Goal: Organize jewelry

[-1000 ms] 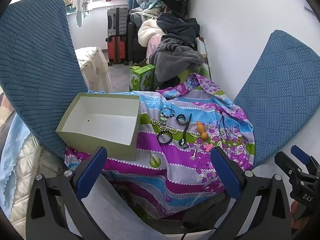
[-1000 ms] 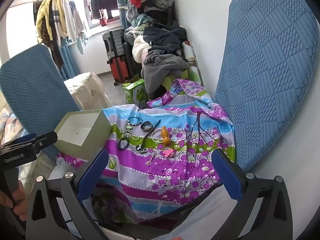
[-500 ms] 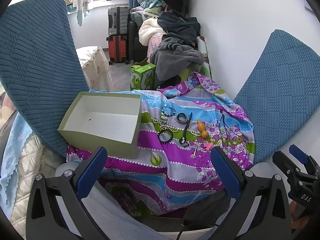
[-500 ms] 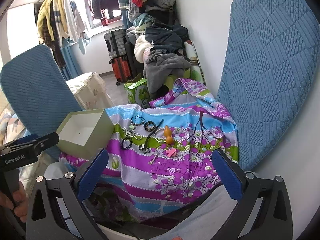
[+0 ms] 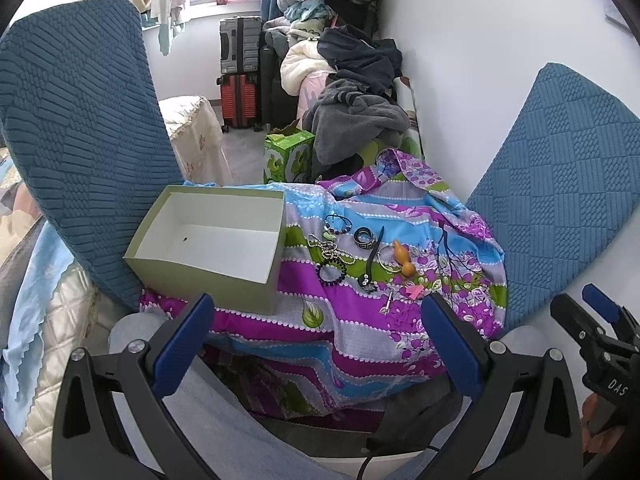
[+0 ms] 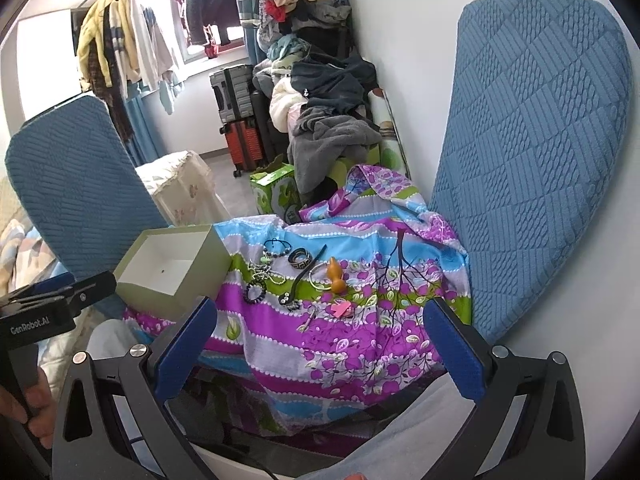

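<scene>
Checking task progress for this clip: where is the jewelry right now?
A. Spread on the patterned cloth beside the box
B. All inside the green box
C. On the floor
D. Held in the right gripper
A: the jewelry lies on the patterned cloth, right of the green box, which holds only a tiny dark speck.

A white wall [image 5: 460, 60] runs along my right; two blue quilted chair backs [image 6: 532, 152] flank my view, one at each side; daylight comes through a window [image 6: 216, 20] at the far end, where clothes hang on a rail [image 6: 120, 40]; grey and red suitcases [image 5: 239, 76] stand on the grey floor [image 5: 244, 148] beneath it; a heap of dark garments [image 5: 356, 92] slumps against the wall.
</scene>
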Demonstrator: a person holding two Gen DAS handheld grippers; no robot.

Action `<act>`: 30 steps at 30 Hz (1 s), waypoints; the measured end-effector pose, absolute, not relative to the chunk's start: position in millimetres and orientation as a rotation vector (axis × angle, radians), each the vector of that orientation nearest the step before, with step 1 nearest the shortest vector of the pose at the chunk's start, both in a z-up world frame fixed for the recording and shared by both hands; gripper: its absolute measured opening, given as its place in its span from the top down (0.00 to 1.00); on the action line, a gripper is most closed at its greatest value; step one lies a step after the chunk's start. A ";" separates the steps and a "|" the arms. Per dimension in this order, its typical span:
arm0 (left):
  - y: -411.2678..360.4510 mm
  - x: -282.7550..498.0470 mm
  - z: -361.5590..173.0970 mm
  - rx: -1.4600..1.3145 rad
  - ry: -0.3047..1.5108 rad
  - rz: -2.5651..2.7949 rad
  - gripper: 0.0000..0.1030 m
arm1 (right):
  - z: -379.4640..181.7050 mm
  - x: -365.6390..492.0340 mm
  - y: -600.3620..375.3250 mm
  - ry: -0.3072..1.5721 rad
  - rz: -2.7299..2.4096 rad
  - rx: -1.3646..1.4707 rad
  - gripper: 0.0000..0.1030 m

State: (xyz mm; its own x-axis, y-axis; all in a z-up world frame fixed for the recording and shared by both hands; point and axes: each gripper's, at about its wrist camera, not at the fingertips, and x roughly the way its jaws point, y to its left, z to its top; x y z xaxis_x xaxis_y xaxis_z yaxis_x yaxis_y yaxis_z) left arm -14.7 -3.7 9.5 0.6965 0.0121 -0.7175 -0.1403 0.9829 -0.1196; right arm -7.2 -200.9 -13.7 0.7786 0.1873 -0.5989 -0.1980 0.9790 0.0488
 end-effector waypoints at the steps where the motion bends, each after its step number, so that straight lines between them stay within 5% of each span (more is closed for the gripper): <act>1: -2.8 -14.9 9.9 -0.175 0.797 0.087 0.01 | -12.6 -6.7 -200.8 0.647 0.209 -0.016 0.00; 30: 6.5 -8.9 0.0 -0.190 0.805 0.070 0.01 | -28.2 7.4 -196.2 0.670 0.194 -0.024 0.00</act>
